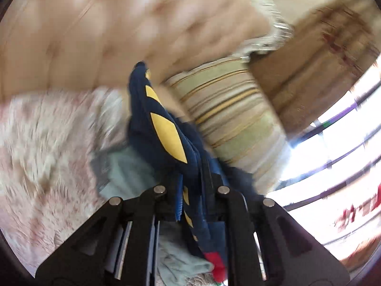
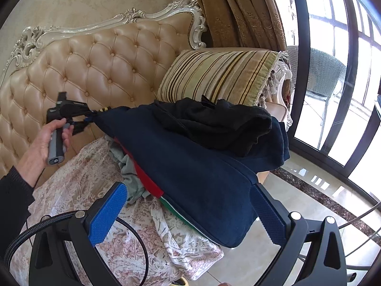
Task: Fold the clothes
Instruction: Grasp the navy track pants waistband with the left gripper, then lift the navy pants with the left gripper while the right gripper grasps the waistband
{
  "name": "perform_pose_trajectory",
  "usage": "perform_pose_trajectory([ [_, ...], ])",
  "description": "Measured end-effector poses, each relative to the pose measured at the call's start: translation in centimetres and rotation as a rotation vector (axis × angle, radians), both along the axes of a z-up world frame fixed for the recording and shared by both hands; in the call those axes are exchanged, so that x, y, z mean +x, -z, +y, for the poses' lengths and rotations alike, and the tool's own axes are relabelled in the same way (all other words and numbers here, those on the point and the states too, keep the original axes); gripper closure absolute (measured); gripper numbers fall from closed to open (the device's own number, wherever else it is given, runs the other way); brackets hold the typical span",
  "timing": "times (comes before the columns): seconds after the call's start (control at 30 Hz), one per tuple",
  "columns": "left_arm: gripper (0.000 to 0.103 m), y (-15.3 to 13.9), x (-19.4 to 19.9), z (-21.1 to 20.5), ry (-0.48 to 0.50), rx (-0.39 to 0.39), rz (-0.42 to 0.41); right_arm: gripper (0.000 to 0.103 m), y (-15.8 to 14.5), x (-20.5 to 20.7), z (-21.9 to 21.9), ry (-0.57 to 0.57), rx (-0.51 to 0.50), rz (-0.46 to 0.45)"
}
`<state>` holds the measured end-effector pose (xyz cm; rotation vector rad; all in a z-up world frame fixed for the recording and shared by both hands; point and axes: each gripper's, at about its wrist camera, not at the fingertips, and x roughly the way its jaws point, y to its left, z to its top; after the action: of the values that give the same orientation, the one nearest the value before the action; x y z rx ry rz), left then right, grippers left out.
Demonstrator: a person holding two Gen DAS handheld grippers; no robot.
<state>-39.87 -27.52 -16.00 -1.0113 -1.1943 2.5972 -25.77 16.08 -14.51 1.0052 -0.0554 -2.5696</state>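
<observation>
1. Right wrist view: a navy garment (image 2: 197, 174) hangs stretched above the sofa (image 2: 95, 71), one corner pinched in the left tool (image 2: 91, 116), its lower part sagging toward the right tool (image 2: 188, 217).
2. The right tool stands wide open; its blue pads (image 2: 107, 214) sit apart, and the garment's lower edge lies between them, touching the right-hand pad. It grips nothing.
3. The left tool is closed on the garment's corner, where yellow marks show. A hand (image 2: 45, 143) with a dark sleeve holds its handle in front of the tufted sofa back.
4. A black garment (image 2: 214, 124) lies draped on top of the navy one. Red and green bands run along the navy garment's under edge.
5. A grey cloth (image 2: 131, 174) is bunched below it, on a pink patterned cover (image 2: 78, 190) spread over the seat.
6. Left wrist view, blurred: the navy garment (image 1: 164, 140), with yellow diamonds, runs forward from between the closed fingers of the left tool (image 1: 190, 190).
7. A striped cushion (image 2: 219, 76) leans at the sofa's end, behind the garments. Curtains (image 2: 238, 12) and a window (image 2: 333, 71) lie beyond.
</observation>
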Motion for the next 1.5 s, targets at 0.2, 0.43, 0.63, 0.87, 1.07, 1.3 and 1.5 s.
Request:
perform_pose_trajectory([
  [0.2,0.090,-10.3,-0.2,4.0,0.104,-0.115,0.113,0.000,-1.3,0.3,0.4,0.003,-0.053,0.009],
  [0.43,0.091,-23.5,1.7,11.4,0.245,-0.148,0.285,0.000,-5.2,1.9,2.2,0.027,-0.109,0.068],
  [0.63,0.090,-33.8,10.3,13.1,0.345,-0.170,0.399,0.000,-9.1,4.2,4.0,0.038,-0.189,0.124],
  [0.87,0.090,-38.9,26.4,7.8,0.332,-0.137,0.344,0.000,-13.3,8.8,4.2,-0.027,-0.277,0.178],
  [1.07,0.090,-25.2,39.8,-0.8,0.146,-0.212,0.018,0.000,-14.2,12.7,3.3,-0.148,-0.339,0.145],
  [1.3,0.090,-0.3,50.9,-6.5,-0.037,-0.105,-0.361,0.000,-10.1,11.3,-2.7,-0.312,-0.261,-0.006],
  [1.5,0.090,3.9,55.6,-8.1,-0.130,-0.002,-0.297,0.000,-3.6,10.1,-14.0,-0.575,-0.095,-0.167],
])
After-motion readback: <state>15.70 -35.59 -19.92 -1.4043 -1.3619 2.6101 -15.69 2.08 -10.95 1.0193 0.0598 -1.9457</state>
